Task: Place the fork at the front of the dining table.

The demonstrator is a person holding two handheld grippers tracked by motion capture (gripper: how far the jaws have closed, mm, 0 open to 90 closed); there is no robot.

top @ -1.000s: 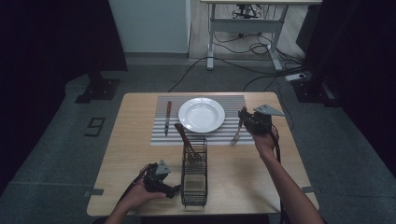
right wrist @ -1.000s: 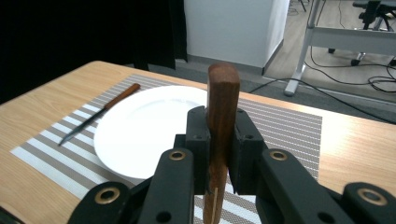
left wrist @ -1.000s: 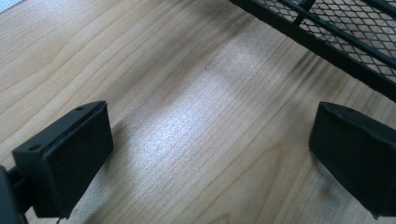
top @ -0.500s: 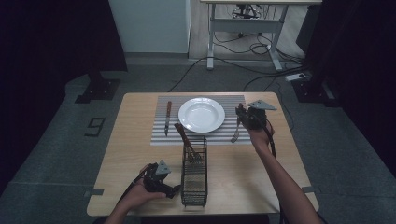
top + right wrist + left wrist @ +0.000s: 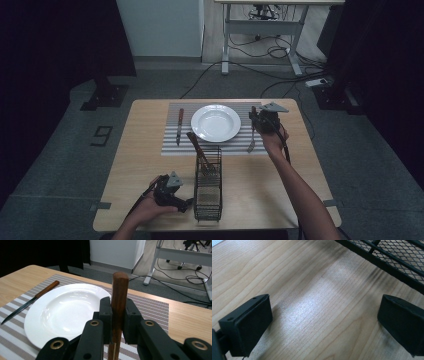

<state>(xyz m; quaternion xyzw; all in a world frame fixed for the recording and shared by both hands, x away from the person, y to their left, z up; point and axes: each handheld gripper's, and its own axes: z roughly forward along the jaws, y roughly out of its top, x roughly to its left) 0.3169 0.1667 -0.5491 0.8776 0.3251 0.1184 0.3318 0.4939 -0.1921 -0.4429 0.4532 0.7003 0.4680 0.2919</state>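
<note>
Two pieces placed: I count the plate (image 5: 215, 122) at the middle of the striped mat (image 5: 170, 142) and the knife (image 5: 179, 126) lying on the mat just left of the plate, apart from it.
Piece in hand: my right gripper (image 5: 261, 120) is clamped tight on the wooden handle of the fork (image 5: 118, 300); the handle stands upright between the jaws in the right gripper view.
Where the fork is: over the right edge of the mat, just right of the plate, tines hanging down toward the mat (image 5: 251, 145); I cannot tell whether the tips touch it.
Left gripper: my left gripper (image 5: 170, 192) rests near the front edge of the table (image 5: 135, 165), just left of the wire basket (image 5: 208, 200); its jaws stand wide with only bare wood between them.
Basket: one wooden-handled utensil (image 5: 197, 150) leans out of it; I judge it a spoon, but its head is hidden.
Progress: I judge the place setting more than half laid.
Left to do: lower the fork flat beside the plate, let go, then fetch the last utensil from the basket.
</note>
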